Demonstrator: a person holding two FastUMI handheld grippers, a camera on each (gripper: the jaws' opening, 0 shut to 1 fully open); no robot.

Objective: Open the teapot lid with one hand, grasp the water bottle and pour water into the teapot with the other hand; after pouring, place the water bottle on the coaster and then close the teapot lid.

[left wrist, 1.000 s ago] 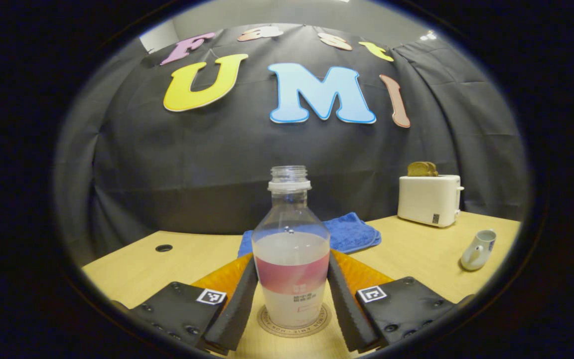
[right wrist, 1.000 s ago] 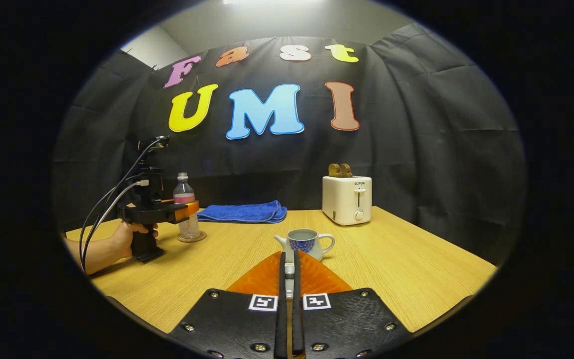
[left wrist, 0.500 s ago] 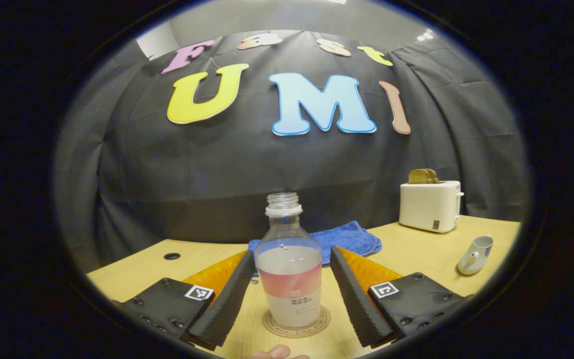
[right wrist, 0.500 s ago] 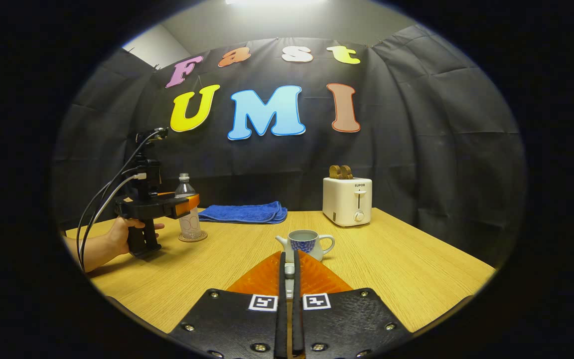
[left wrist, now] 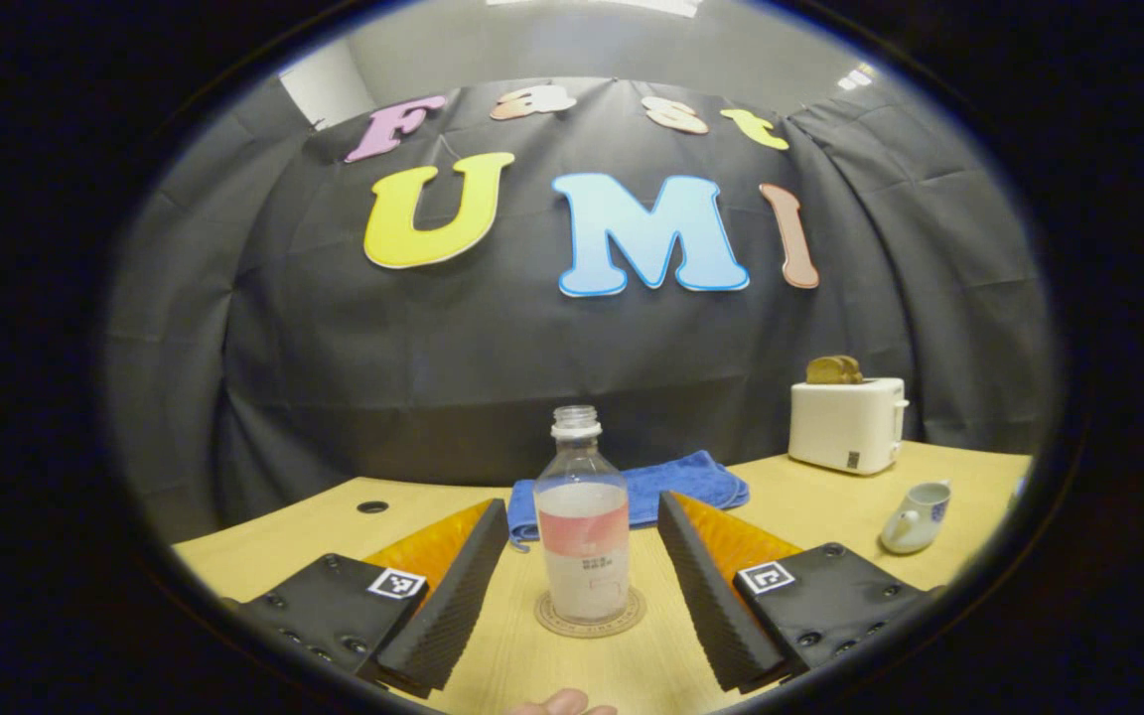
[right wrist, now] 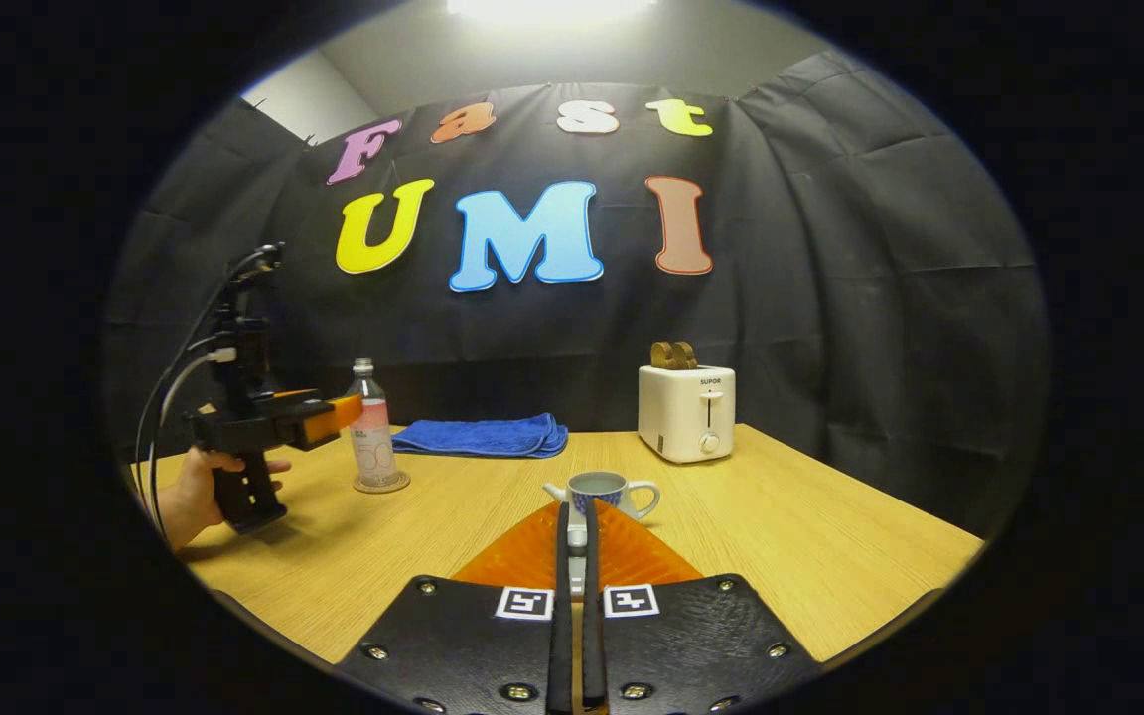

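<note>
In the left gripper view we see our left gripper (left wrist: pixel 582 586) with its fingers (left wrist: pixel 453 606) spread wide and holding nothing; the water bottle (left wrist: pixel 582 541) stands upright between and beyond them, touched by neither. The bottle has no cap, is partly filled, and rests on the round coaster (left wrist: pixel 591 618) on the wooden table (left wrist: pixel 830 497). Behind it lies a folded blue towel (left wrist: pixel 671 482), and farther right a white toaster (left wrist: pixel 845 425) with toast in its slots. The small white teapot (left wrist: pixel 915 516) sits near the right edge of that view, well apart from the bottle.

In the right gripper view we see our right gripper (right wrist: pixel 574 541) with its fingers pressed nearly together on a small pale piece, which we take for the teapot lid (right wrist: pixel 577 539), though it is too small to be sure. The teapot (right wrist: pixel 600 493) stands open-topped just beyond the fingertips, with a blue pattern on its side. At the left of this view a hand (right wrist: pixel 197 487) grips the handle of the left gripper (right wrist: pixel 339 412), whose tips sit just beside the bottle (right wrist: pixel 371 442) on its coaster (right wrist: pixel 380 484). The towel (right wrist: pixel 481 437) and toaster (right wrist: pixel 686 412) stand along the back of the table (right wrist: pixel 781 536)
</note>
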